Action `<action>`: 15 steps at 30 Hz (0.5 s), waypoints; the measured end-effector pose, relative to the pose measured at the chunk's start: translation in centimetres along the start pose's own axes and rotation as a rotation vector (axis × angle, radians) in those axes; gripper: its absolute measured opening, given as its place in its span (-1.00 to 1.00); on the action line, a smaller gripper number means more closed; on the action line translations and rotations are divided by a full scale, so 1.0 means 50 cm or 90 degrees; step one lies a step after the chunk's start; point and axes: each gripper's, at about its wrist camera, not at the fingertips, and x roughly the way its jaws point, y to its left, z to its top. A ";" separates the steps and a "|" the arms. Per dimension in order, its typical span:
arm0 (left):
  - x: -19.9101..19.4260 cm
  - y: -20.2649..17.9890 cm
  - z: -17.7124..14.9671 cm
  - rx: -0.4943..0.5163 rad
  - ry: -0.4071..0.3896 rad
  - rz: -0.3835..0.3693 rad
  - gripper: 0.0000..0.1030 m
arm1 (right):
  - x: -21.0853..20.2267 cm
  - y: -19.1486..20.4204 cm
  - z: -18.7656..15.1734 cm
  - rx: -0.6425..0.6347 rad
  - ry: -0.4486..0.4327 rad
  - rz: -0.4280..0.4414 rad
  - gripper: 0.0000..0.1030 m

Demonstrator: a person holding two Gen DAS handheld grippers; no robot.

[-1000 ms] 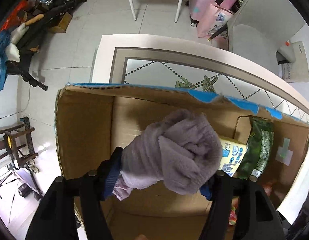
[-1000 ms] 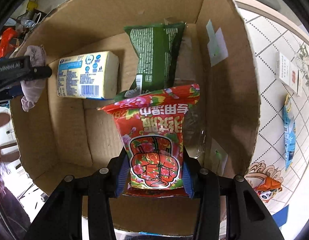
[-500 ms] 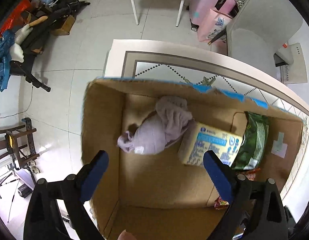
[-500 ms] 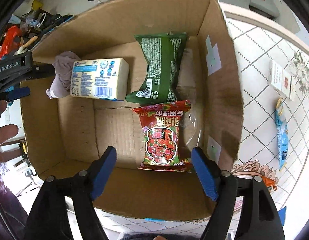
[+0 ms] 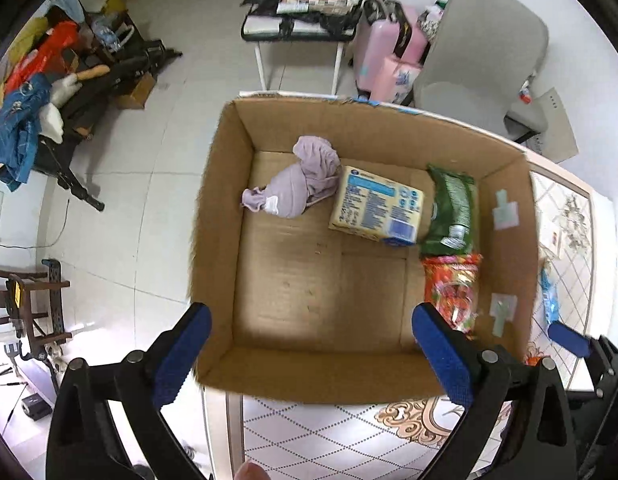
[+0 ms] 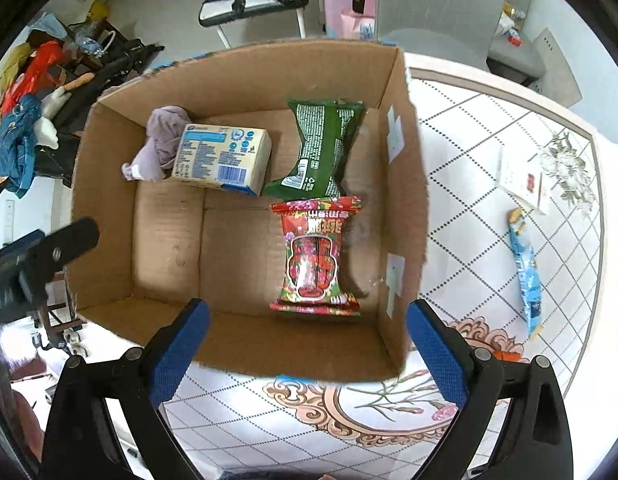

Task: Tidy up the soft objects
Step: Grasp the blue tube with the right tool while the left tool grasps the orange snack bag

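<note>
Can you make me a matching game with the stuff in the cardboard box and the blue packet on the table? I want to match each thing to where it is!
Things:
1. crumpled lilac soft cloth
2. pale yellow rectangular tissue pack
3. red flowery plastic packet
4. long blue plastic packet

Places:
A. outside the brown cardboard box, on the patterned table
B. in the box, between the cloth and the dark green plastic packet
C. in the box's far left corner
D. in the box, just nearer than the green packet

Pairs: 1-C, 2-B, 3-D, 4-A

Bright even daylight, soft shadows inside box (image 5: pixel 505 216), fisheye-warped dark edges
</note>
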 end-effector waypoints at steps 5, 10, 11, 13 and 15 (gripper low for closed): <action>-0.065 -0.003 -0.053 0.004 -0.038 0.005 0.99 | -0.060 0.005 -0.039 -0.020 -0.042 -0.010 0.95; -0.110 -0.011 -0.089 -0.004 -0.065 -0.001 0.99 | -0.117 0.006 -0.075 -0.037 -0.081 -0.006 0.95; -0.116 -0.012 -0.094 -0.007 -0.066 -0.004 0.99 | -0.124 0.006 -0.080 -0.039 -0.085 -0.002 0.95; -0.127 -0.016 -0.103 -0.010 -0.070 -0.006 0.99 | -0.135 0.004 -0.088 -0.042 -0.084 0.009 0.95; -0.139 -0.024 -0.113 -0.012 -0.076 -0.007 0.99 | -0.143 0.001 -0.093 -0.042 -0.085 0.021 0.95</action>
